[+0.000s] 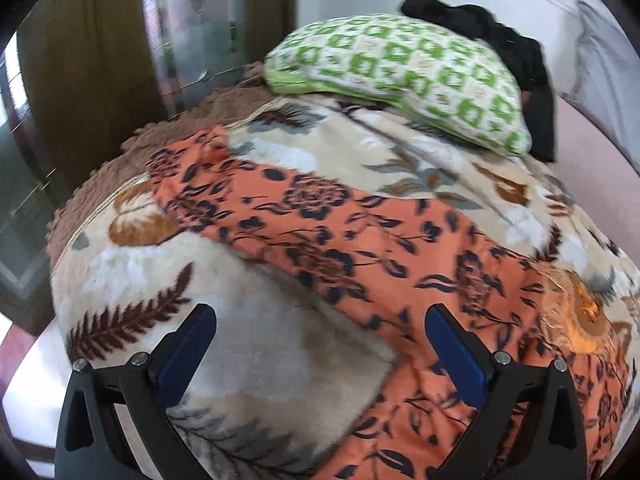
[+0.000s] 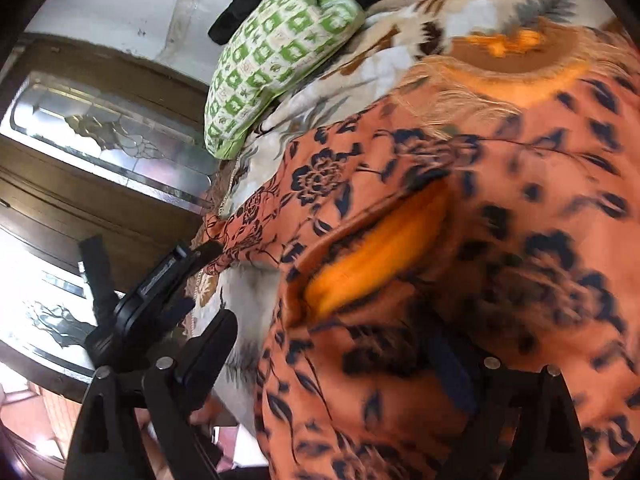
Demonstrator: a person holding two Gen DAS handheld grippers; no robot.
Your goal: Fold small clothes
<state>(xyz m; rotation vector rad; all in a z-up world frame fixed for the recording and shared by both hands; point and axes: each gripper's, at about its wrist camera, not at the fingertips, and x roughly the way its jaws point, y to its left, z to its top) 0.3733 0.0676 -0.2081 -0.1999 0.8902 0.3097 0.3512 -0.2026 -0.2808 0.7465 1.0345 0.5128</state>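
Note:
An orange garment (image 1: 320,232) with a dark blue flower print lies stretched across the floral blanket (image 1: 132,276), from the far left to the near right. My left gripper (image 1: 320,314) hovers open over its near edge, with nothing between the blue pads (image 1: 456,352). In the right wrist view the same garment (image 2: 500,208) fills the frame, blurred, with a fold showing its bright orange inside (image 2: 380,248). My right gripper (image 2: 332,332) stands wide open, with loose cloth lying between the jaws; its right finger is half lost against the print. The left gripper (image 2: 200,258) shows at the garment's far end.
A green-and-white pillow (image 1: 400,76) lies at the head of the bed with a black cloth (image 1: 500,40) behind it. A brown wooden door with patterned glass (image 2: 100,132) stands past the bed's edge. A hand (image 2: 200,416) shows below the left gripper.

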